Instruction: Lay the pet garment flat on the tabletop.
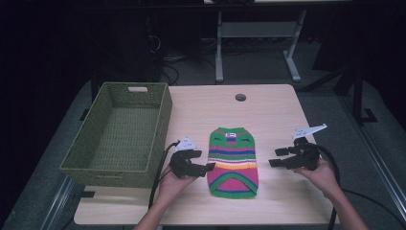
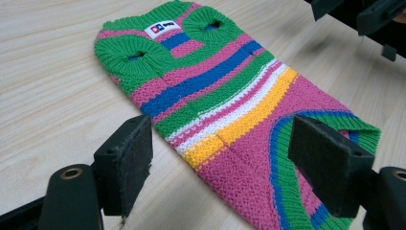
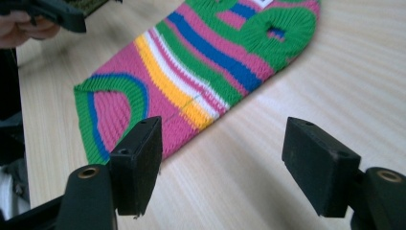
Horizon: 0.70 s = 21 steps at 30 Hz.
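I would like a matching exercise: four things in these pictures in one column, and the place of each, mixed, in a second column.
1. basket
2. knitted sweater
3. left hand-held gripper
4. round hole

A. flat at the table's middle
B. table's far edge
C. table's left side
D. just left of the sweater

Pairs: 1-C, 2-A, 3-D, 4-B

Left edge: basket (image 1: 117,136) stands as a wall just beside the left gripper (image 1: 203,161).
Centre: sweater (image 1: 233,162) lies flat, bare table (image 1: 273,108) on both its sides.
Right: open tabletop under the right gripper (image 1: 276,157).
Far end: clear wood around the hole (image 1: 240,97).
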Each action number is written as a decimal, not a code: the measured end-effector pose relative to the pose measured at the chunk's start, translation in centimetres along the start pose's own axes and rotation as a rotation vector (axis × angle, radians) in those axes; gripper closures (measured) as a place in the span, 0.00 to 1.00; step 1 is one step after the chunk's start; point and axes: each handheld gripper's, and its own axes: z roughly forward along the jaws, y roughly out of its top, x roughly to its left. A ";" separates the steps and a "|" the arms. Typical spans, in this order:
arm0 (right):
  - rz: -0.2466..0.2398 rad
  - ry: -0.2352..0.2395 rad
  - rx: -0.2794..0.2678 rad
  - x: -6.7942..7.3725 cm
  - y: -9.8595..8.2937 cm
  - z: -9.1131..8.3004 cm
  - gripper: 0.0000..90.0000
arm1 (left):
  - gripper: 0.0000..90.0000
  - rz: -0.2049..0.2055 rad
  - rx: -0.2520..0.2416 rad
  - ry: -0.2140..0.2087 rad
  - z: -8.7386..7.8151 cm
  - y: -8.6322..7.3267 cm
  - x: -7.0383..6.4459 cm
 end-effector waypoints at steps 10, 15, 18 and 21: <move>0.003 -0.003 0.008 0.5 -1.4 -0.2 0.31 | 0.25 0.000 0.008 -0.003 -0.6 -0.8 -0.4; 0.001 -0.005 -0.013 0.7 -2.0 -0.4 0.31 | 0.25 0.012 0.009 -0.006 -0.8 -1.1 -0.8; 0.004 -0.012 -0.014 0.7 -2.5 -0.5 0.31 | 0.25 0.018 0.017 -0.006 -0.8 -1.4 -1.1; 0.002 -0.020 -0.012 0.8 -2.9 -0.7 0.32 | 0.25 0.025 0.030 -0.007 -0.8 -1.6 -1.2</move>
